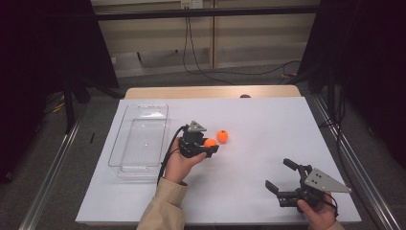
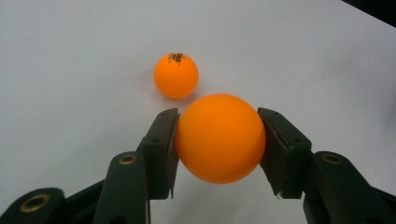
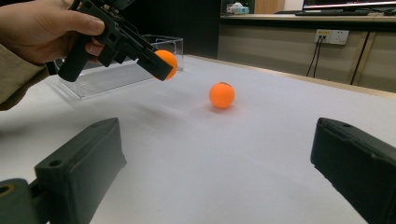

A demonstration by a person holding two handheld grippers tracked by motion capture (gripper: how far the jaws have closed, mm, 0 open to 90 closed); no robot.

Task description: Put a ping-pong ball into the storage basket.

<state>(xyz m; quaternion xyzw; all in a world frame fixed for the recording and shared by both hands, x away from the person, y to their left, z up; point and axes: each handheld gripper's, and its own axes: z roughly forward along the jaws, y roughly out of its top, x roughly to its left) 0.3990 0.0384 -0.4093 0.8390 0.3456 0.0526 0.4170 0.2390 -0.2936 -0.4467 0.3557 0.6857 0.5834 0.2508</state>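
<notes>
A: We log the left gripper point(image 1: 210, 146) first. In the left gripper view its jaws are clenched on an orange ball point(image 2: 219, 138), one pad on each side of it, the ball sitting at the jaw tips and proud of them.

B: Agreed. In the right gripper view the held ball point(image 3: 167, 63) hangs clear above the white table cover point(image 3: 261, 140), the person's left hand point(image 3: 44, 28) wrapped round the gripper body.

A: Second ball point(image 2: 176, 75): we see it resting on the cover just beyond the left gripper's tips, a little to the left of its line, near the held ball but apart from it. There is dark print on its top.

B: In the high view the second ball point(image 1: 222, 136) lies just past the tips, up and to the right of them. The clear plastic tray point(image 1: 139, 143) lies behind the left gripper, on the side away from its jaws, near the hand.

A: Right gripper point(image 1: 282, 178)?

B: We note it released: jaws spread wide, nothing between them, in the right hand point(image 1: 318, 213) near the table's front edge. Both balls lie well ahead of its jaws, the second ball point(image 3: 222, 95) roughly between them and the held one off to the left.
</notes>
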